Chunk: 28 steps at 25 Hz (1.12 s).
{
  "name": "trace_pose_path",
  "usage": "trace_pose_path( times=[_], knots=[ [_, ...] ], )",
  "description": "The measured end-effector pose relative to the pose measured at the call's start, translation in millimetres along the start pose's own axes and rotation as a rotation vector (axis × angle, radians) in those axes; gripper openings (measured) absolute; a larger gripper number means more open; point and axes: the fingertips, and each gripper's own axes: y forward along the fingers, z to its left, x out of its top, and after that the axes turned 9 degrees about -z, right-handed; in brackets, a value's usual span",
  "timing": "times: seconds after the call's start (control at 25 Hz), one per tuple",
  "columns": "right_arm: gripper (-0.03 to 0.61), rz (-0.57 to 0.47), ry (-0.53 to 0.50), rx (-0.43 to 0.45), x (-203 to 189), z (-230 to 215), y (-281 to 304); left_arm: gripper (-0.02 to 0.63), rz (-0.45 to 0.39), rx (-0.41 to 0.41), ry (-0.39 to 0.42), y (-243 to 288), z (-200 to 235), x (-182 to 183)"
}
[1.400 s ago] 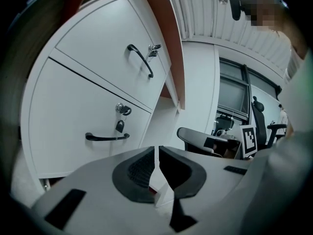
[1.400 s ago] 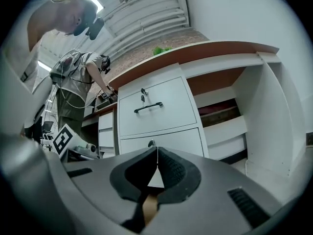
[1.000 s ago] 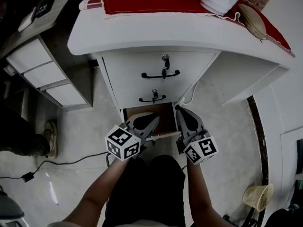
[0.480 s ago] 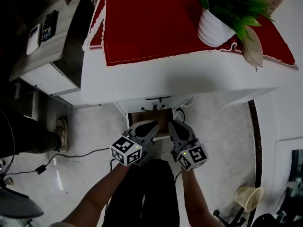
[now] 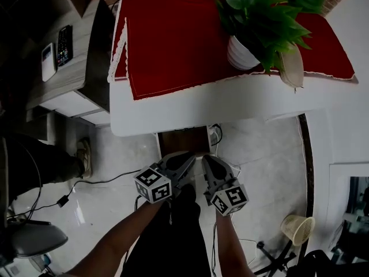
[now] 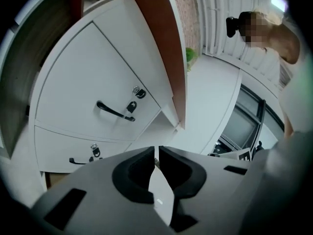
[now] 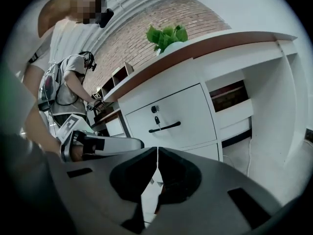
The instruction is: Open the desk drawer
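Bottom drawer (image 5: 183, 141) stood open under the white bench (image 5: 173, 111)
Left claw (image 5: 183, 161) and right claw (image 5: 209, 165) hung closed and empty just above it. The opening looked done, so the next move was probably only to draw clear.

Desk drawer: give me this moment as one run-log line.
white desk's brown-lined bottom drawer: open | left gripper: shut, empty | right gripper: shut, empty | both clear of drawer

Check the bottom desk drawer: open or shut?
Open. In the head view the bottom drawer sticks out from under the desk top, with its brown inside exposed.
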Motion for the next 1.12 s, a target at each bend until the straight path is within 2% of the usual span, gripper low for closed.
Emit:
trace_pose_path(
  times=[0.08,0.28,0.48,0.6,0.8,0.88,1.12],
  knots=[
    [0.018,-0.009,0.045,0.009,6,10,-3,0.034,-0.001,0.003,-0.04,-5,-8,5],
    [0.018,-0.054,0.246,0.054,8,30,-12,0.034,-0.009,0.02,-0.121,-26,-17,13],
    [0.018,-0.039,0.303,0.055,2,36,-20,0.034,-0.031,0.067,-0.176,-46,-4,6],
    [0.018,-0.011,0.313,0.078,-4,34,-21,0.034,-0.079,0.104,-0.239,-48,6,0],
    [0.018,-0.03,0.395,0.084,-12,21,-17,0.034,-0.188,0.146,-0.338,-52,9,3],
    [0.019,-0.05,0.437,0.076,-11,16,-14,0.034,-0.256,0.157,-0.398,-53,10,11],
    [0.02,-0.119,0.588,0.05,-3,1,-5,0.034,-0.368,0.182,-0.567,-53,24,15]
  ],
)
